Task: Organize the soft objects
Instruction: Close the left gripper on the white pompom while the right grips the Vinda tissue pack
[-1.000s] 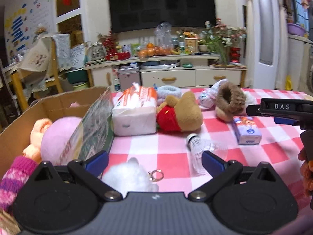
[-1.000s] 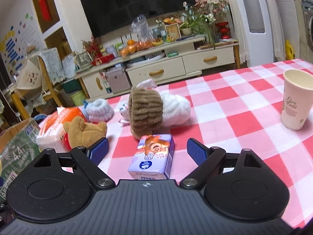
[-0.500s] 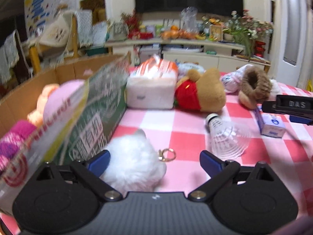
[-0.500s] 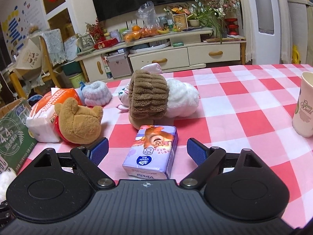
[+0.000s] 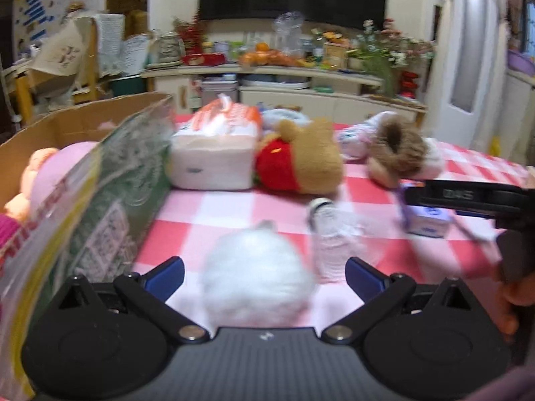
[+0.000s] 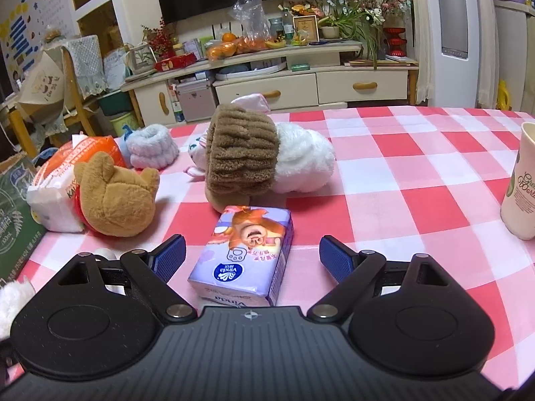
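A white fluffy pom-pom (image 5: 255, 274) lies on the checked cloth between the spread fingers of my open left gripper (image 5: 264, 274), untouched by either pad. A small purple tissue pack (image 6: 245, 257) sits between the fingers of my open right gripper (image 6: 252, 260), also with gaps on both sides. Behind them lie a brown bear in a red shirt (image 5: 301, 160) (image 6: 113, 197), a brown fuzzy slipper (image 6: 242, 157) on a white plush (image 6: 304, 163), and a pale blue scrunchie (image 6: 152, 147). The cardboard box (image 5: 83, 123) at left holds a pink plush (image 5: 53, 173).
A large tissue pack (image 5: 215, 153) rests against the box. A clear plastic bottle (image 5: 329, 234) lies just right of the pom-pom. A paper cup (image 6: 520, 183) stands at the right table edge. The right gripper's body (image 5: 468, 197) shows in the left wrist view.
My left gripper swung so the pom-pom, formerly by the left finger, now sits centred between both. My right gripper closed in on the purple tissue pack, which now reaches between its fingers.
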Demonstrator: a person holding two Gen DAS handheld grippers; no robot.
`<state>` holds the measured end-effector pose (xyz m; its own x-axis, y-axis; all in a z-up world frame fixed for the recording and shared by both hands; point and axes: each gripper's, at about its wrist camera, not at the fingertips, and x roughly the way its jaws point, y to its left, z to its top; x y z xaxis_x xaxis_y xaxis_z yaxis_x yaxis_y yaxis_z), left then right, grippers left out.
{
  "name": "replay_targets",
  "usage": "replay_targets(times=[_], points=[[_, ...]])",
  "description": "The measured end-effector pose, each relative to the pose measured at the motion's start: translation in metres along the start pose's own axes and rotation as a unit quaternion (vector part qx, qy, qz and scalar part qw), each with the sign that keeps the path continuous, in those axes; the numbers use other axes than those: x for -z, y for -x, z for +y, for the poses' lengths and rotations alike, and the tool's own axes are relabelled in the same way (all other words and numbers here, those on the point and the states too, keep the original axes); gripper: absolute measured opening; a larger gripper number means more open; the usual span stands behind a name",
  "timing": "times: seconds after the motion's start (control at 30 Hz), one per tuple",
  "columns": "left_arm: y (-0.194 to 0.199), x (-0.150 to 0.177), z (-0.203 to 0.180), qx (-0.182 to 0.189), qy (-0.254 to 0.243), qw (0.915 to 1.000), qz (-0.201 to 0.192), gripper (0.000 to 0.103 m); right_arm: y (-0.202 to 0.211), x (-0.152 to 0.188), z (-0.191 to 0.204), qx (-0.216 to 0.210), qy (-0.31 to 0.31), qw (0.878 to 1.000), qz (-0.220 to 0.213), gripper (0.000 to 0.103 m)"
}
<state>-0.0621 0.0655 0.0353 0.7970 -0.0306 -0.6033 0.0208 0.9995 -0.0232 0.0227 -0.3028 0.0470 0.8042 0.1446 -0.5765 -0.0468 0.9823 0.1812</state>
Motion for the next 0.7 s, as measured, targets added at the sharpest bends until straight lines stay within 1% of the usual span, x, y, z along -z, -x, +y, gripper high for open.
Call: replay_targets(times=[0.1,0.17,0.23,0.37,0.43,0.57,0.63,0.7], points=[[-0.007,0.000,0.007,-0.015,0.006,0.9998,0.013,0.099,-0.003,0.002,0.001,-0.006,-0.002,1.000,0.002,0.103],[-0.012,-0.002,0.009,-0.011,0.007,0.9997,0.021,0.096,-0.004,0.003,0.004,-0.003,0.006,1.000,0.001,0.103],[-0.019,-0.004,0.008,-0.002,0.002,0.9993,0.036,0.088,-0.006,0.004,0.006,0.003,0.013,1.000,0.000,0.103],[-0.029,-0.006,0.009,0.001,0.006,0.9983,0.058,0.079,-0.010,0.005,0.005,0.007,0.016,1.000,0.004,0.102],[-0.032,-0.008,0.012,0.004,0.013,0.9977,0.066,0.072,-0.013,0.005,0.005,0.006,0.018,1.000,0.004,0.097],[-0.033,-0.010,0.012,0.004,0.007,0.9979,0.064,0.061,-0.016,0.006,0.009,0.006,0.032,0.999,0.004,0.091],[-0.033,-0.011,0.013,0.007,0.011,0.9980,0.062,0.054,-0.016,0.008,0.014,0.009,0.049,0.999,0.005,0.081],[-0.032,-0.012,0.015,0.013,0.014,0.9979,0.062,0.050,-0.017,0.009,0.019,0.014,0.065,0.998,0.005,0.076]])
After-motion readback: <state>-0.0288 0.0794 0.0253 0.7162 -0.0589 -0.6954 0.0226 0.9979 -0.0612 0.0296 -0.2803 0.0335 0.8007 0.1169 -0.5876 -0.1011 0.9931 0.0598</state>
